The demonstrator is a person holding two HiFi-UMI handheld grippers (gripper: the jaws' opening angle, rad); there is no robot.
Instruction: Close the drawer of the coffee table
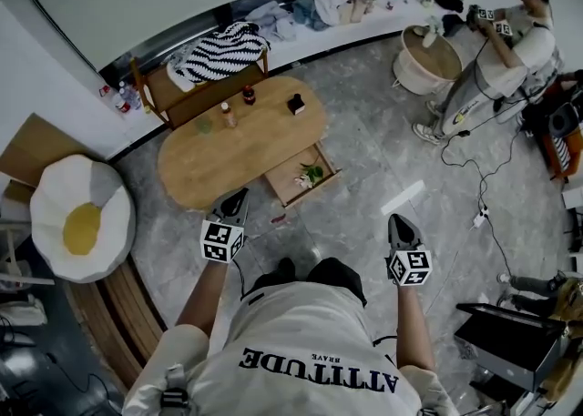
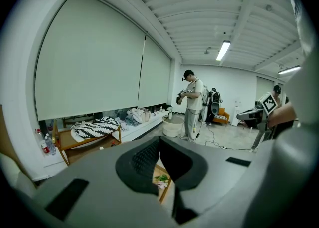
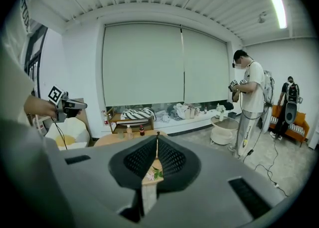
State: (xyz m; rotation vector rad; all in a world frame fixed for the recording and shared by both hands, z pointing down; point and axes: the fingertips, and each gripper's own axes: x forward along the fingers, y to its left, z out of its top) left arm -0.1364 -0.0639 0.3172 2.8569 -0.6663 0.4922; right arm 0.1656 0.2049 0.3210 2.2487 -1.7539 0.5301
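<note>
Drawer (image 1: 287,175) of oval wooden table (image 1: 209,164) gapes; left tongs (image 1: 238,197) and right tongs (image 1: 397,221) pressed together.

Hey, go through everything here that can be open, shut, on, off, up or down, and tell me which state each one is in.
drawer: open, pulled out of the coffee table, flower sprig inside
left tongs: shut, empty
right tongs: shut, empty
window blinds: pulled down
ceiling light: on
dark bottle: upright on the coffee table
pale bottle: upright on the coffee table
</note>
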